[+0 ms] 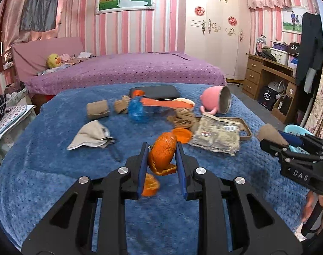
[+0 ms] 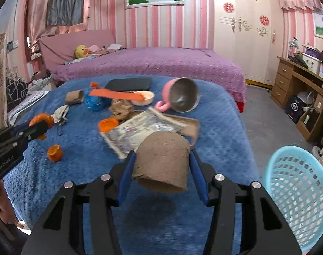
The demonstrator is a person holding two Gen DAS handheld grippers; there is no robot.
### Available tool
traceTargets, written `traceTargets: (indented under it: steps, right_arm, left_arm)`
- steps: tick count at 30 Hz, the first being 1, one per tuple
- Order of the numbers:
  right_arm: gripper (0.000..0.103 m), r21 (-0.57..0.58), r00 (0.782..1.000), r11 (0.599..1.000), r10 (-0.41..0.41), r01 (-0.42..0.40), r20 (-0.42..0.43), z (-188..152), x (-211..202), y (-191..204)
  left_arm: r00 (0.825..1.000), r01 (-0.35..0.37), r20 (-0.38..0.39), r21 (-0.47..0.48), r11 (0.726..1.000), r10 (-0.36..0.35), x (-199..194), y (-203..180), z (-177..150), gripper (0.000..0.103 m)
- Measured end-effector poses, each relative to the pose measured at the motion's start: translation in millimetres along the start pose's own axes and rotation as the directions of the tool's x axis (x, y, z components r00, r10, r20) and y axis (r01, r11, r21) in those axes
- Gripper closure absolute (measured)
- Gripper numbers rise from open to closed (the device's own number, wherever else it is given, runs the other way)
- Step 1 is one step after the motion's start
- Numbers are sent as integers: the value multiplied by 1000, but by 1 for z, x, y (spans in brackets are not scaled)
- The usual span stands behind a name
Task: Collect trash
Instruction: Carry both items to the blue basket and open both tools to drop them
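Note:
My left gripper (image 1: 161,148) is shut on a large orange peel (image 1: 162,156) and holds it above the blue blanket; it also shows in the right wrist view (image 2: 37,127). A smaller peel piece (image 1: 150,184) lies under it, also seen in the right wrist view (image 2: 54,153). My right gripper (image 2: 162,155) is shut on a brown cardboard roll (image 2: 162,163), held above the blanket left of the light blue mesh basket (image 2: 297,191). In the left wrist view the right gripper (image 1: 267,142) holds the roll (image 1: 269,135) at the right edge.
On the blue blanket (image 2: 214,140) lie a newspaper (image 2: 140,127) on a tray, an orange lid (image 2: 108,125), crumpled brown paper (image 2: 121,108), a blue bag (image 2: 94,102), another brown roll (image 2: 74,96), a tipped pink mug (image 2: 180,95), a bowl (image 2: 145,96), a beige cloth (image 1: 91,136) and a dark case (image 2: 128,84).

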State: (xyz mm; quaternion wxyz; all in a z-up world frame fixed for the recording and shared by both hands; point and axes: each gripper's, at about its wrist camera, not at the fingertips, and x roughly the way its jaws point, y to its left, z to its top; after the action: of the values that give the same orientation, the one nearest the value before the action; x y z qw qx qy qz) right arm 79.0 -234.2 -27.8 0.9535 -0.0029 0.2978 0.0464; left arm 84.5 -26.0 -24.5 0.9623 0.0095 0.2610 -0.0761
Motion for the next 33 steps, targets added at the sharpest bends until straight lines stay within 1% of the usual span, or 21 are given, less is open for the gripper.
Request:
traceTargets:
  steps: [7,11,18,22,27,30,33]
  right_arm:
    - [52,59,999,997,-43,43,6,2,-8,-56]
    - [52,88,997,994,-72,71,9,0,-16,-89]
    - [52,139,989,979,-150,148,2,-5,-26,-160]
    - [52,176,982,966,-190,190,-17,-11,-30,-200]
    - [52,172,970,955,-239,242,-37,-20,-33,-239]
    - [52,147,962,950,-271,274,-43,-25,-35,-251]
    - [52,148,958,947,-280,285,-55,-32,-37,-266]
  left_arm:
    - [1000,0,3,10,1000,0,9,-32,6,80]
    - [1000,12,6,17,1000,-13,11,-54,12,80]
    - [999,40,12,56,998,-41,15,-100,22,80]
    - [996,86,5,49,995,-86,21,-130,30,80]
    - [989,146,2,62,987,-146,29,-174,38,80]
    - [981,194,-6,75,978,-194,33,-198,39,80]
    - [971,240,-32,101,966,-238,40,-227,34,80]
